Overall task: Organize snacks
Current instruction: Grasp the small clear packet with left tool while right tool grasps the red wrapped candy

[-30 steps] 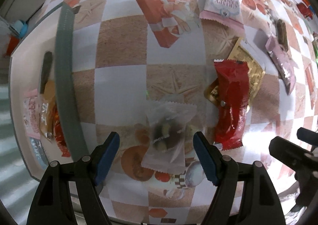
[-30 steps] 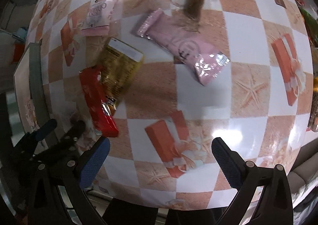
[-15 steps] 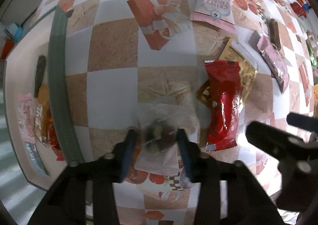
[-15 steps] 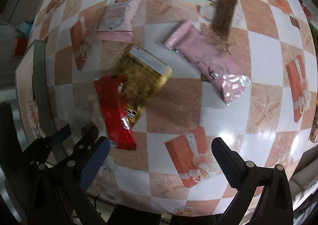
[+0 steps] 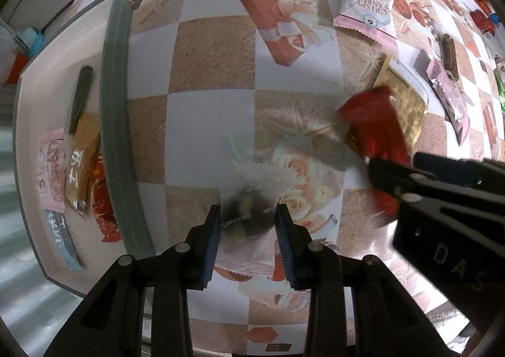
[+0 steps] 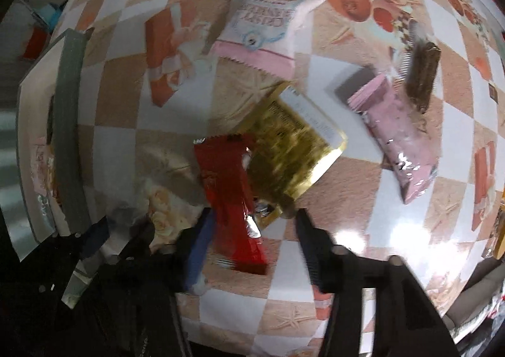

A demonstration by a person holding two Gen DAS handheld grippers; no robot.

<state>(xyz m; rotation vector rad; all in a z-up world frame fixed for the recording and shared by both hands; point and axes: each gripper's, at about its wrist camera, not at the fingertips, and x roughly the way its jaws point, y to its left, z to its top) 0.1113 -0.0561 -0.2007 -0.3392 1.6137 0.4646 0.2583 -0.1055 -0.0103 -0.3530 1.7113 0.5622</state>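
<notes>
Both grippers have closed in: left gripper (image 5: pixel 247 224) clamps the clear snack packet (image 5: pixel 249 215); right gripper (image 6: pixel 252 232) fingers are closing around the red packet (image 6: pixel 228 186). Tray (image 5: pixel 38 79) holds several snack packets (image 5: pixel 77 164).

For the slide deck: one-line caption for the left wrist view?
Left gripper jaws shut on a clear plastic snack packet over the checkered tablecloth, grey-rimmed tray alongside.

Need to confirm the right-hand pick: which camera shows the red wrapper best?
The right wrist view: the red wrapper shows nearly whole, between the closing fingers of the right gripper. The left wrist view shows it blurred, its lower end behind that gripper.
</notes>
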